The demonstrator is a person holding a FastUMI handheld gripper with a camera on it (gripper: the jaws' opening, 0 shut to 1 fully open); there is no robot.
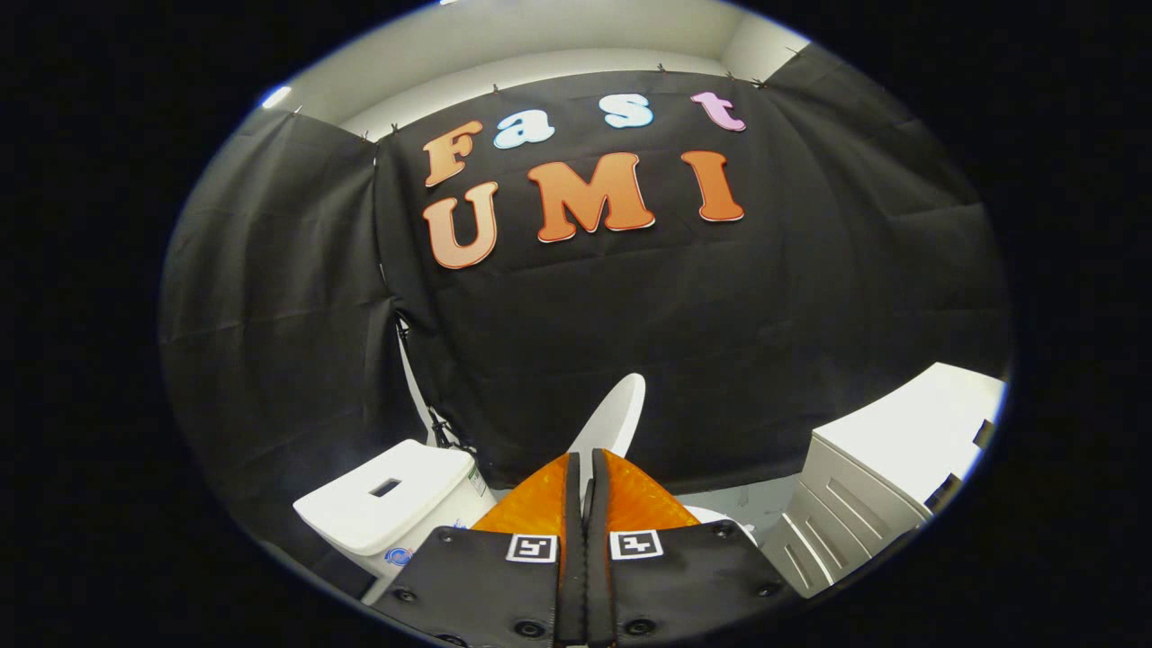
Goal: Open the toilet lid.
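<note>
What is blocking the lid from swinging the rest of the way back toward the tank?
Nothing visible. The toilet lid stands raised on edge, rising from between the closed orange fingers, which appear pinched on its edge. The tank sits apart to one side, with open space between them.

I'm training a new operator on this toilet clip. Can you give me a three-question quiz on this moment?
1. True or false: the tongs grip the raised lid.
2. Which stands beside the tank, beyond the tongs? A) a sink B) a white cabinet C) a bucket
3. Fill in: the lid's edge rises between the orange ___.

Key: 1 true; 2 B; 3 fingers
</note>
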